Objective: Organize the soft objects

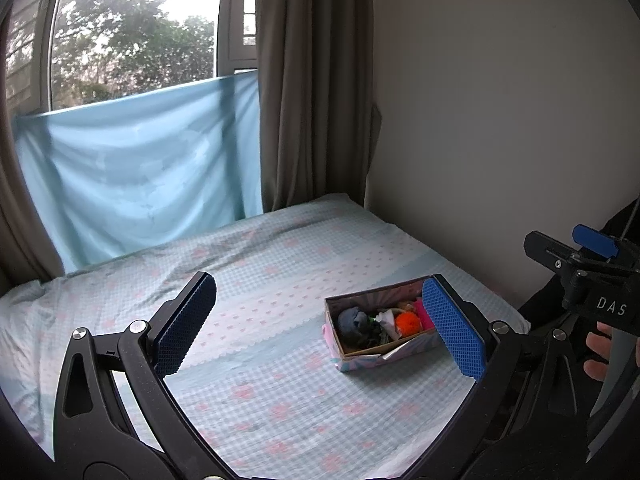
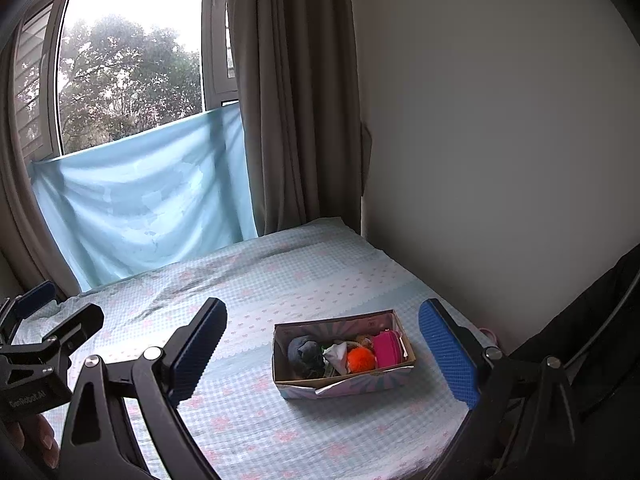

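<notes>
A small cardboard box (image 1: 374, 360) wrapped in patterned paper sits on the bed. It also shows in the right wrist view (image 2: 344, 388). It holds a dark grey cloth (image 2: 306, 350), a white cloth (image 2: 337, 354), an orange pompom (image 2: 361, 360) and a pink soft item (image 2: 387, 349). My left gripper (image 1: 320, 322) is open and empty, raised above the bed, with the box near its right finger. My right gripper (image 2: 324, 350) is open and empty, held above the bed with the box seen between its fingers.
The bed (image 1: 260, 380) has a pale blue checked sheet with pink flowers. A white wall (image 1: 500, 140) runs along its right side. A brown curtain (image 1: 312, 80), a light blue cloth (image 1: 140, 176) and a window (image 1: 132, 32) stand behind the bed.
</notes>
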`<state>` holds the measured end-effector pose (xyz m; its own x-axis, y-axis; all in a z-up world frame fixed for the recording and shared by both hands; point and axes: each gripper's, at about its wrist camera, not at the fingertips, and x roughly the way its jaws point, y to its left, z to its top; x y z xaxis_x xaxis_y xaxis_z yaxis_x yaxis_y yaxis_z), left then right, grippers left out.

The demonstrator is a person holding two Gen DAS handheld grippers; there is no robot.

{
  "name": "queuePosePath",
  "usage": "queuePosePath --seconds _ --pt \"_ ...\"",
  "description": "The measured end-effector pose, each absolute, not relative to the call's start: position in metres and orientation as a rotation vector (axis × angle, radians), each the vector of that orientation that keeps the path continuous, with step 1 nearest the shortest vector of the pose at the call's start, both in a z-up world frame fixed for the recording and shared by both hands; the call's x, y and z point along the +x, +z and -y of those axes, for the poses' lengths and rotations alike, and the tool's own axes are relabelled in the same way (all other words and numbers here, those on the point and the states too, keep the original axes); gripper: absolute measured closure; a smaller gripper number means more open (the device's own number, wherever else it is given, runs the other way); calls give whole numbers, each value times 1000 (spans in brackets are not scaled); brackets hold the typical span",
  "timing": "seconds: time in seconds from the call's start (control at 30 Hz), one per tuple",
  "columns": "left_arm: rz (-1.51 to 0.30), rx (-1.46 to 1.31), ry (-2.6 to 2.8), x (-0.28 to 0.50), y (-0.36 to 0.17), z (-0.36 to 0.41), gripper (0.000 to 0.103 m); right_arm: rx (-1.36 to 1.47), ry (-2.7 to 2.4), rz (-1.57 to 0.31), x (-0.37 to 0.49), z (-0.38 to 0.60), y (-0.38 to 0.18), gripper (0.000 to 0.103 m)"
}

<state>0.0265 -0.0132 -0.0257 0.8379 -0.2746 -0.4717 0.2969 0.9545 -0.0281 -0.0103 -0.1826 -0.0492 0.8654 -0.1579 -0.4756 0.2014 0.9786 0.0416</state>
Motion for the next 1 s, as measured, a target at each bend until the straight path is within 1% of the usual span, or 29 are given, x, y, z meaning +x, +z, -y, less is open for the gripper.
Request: queuePosePath --seconds 0.67,1.0 --pt "-508 53 -310 36 -32 19 0 106 -209 -499 -3 195 -52 7" --pt "-450 55 -297 37 -29 24 0 107 -216 -503 3 200 -52 7"
